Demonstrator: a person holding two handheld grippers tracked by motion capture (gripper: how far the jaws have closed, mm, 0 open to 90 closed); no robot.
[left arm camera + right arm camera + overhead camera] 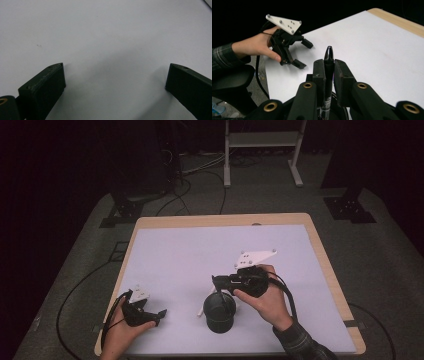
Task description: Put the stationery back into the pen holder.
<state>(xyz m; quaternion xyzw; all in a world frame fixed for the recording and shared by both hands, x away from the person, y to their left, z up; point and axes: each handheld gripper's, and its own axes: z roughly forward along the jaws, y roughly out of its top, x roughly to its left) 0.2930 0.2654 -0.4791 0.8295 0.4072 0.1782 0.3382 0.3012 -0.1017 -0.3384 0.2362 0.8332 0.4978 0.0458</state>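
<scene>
The right gripper (329, 72) is clamping one pen (328, 62) over one cup (219, 311); the left gripper (115, 82) is lying wide open, empty.

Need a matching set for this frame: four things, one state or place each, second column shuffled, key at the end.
Things:
1. left gripper
2. right gripper
3. pen
4. black cup

States or places:
A. stands upright on the white mat, near the front edge
B. jaws wide apart, nothing between them, low over the mat
C. clamped between two jaws, tip pointing away from the camera
D. jaws closed on a thin black thing, held over the cup

Pairs: 1-B, 2-D, 3-C, 4-A
</scene>
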